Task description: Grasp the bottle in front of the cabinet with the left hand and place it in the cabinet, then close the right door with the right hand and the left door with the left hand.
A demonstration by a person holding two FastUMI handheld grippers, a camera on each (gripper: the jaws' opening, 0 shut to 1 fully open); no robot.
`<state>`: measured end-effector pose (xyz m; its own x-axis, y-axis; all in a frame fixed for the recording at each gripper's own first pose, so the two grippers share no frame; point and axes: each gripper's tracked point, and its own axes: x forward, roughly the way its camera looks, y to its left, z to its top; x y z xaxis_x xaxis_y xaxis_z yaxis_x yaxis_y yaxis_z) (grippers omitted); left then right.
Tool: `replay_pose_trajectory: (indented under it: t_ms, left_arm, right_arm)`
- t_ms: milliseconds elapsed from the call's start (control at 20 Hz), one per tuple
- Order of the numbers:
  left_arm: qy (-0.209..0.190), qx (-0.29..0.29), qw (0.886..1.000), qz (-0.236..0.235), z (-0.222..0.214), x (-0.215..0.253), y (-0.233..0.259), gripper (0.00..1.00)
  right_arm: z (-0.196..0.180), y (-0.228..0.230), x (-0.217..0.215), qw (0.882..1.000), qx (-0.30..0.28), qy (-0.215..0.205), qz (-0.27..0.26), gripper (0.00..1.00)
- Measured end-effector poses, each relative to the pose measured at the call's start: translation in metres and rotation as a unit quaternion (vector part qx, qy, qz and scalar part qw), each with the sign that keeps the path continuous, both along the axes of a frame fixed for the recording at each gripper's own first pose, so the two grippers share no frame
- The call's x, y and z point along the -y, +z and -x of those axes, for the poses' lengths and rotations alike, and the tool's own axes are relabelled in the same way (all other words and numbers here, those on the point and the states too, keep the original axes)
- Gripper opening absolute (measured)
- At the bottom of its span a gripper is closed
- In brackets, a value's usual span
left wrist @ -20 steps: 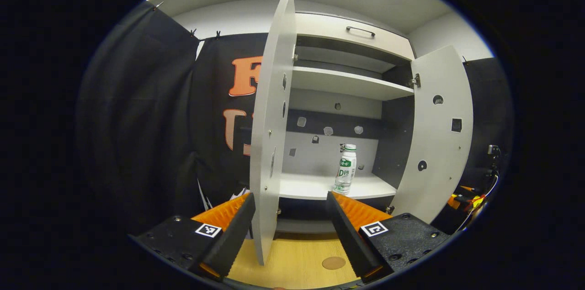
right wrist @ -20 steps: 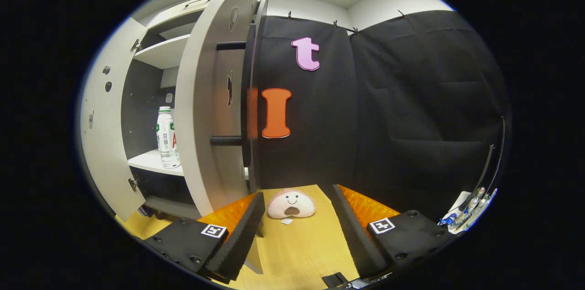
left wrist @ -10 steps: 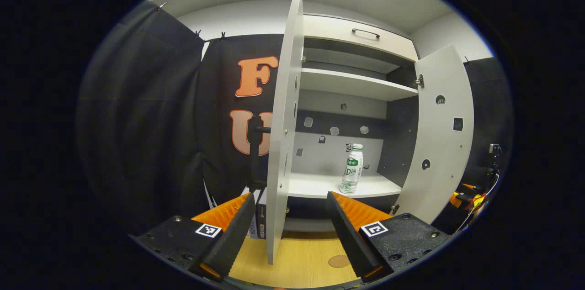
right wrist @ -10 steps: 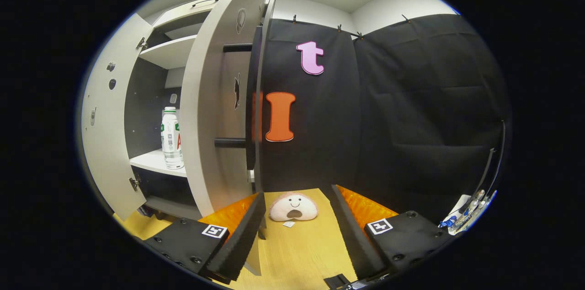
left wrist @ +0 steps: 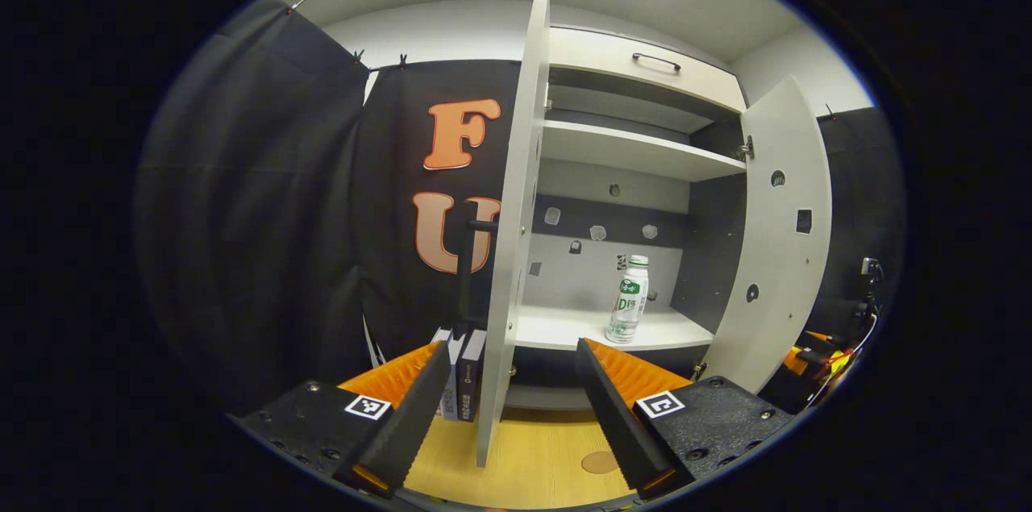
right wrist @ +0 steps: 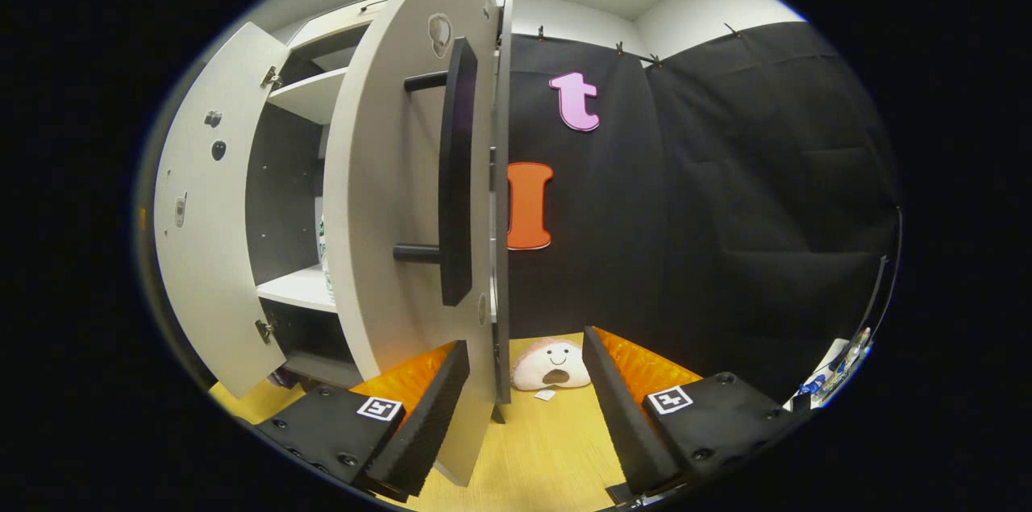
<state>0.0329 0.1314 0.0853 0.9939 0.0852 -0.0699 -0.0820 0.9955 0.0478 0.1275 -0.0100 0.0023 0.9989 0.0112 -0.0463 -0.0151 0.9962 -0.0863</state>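
The clear bottle (left wrist: pixel 629 299) with a white cap and green label stands upright on the cabinet's lower shelf (left wrist: pixel 564 328). In the left gripper view, the left door (left wrist: pixel 516 214) is seen edge-on and the right door (left wrist: pixel 778 238) hangs wide open. My left gripper (left wrist: pixel 512 349) is open and empty, low in front of the left door's edge. In the right gripper view, the right door (right wrist: pixel 395 197) shows its outer face and black handle (right wrist: pixel 455 173). My right gripper (right wrist: pixel 524 341) is open just below that door. Only a sliver of the bottle (right wrist: pixel 324 270) shows past the door.
Dark books (left wrist: pixel 463 375) stand on the wooden floor behind the left door. A pink plush toy (right wrist: pixel 552 363) lies on the floor by the black cloth wall. The left door (right wrist: pixel 214 214) shows its inner face. Cables (left wrist: pixel 822 351) lie at the far right.
My left gripper has shifted left, so the left door's edge sits further right and the books appear. My right gripper has closed in on the right door's outer face, which now hides most of the bottle.
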Motion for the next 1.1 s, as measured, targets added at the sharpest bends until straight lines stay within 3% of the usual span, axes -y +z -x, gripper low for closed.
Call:
replay_pose_trajectory:
  t_ms: [1100]
  left_arm:
    - [0.046,-0.004,0.999,0.001,0.009,-0.04,-0.005,0.96]
  right_arm:
    - [-0.029,-0.008,-0.083,0.998,-0.013,0.052,0.014,0.94]
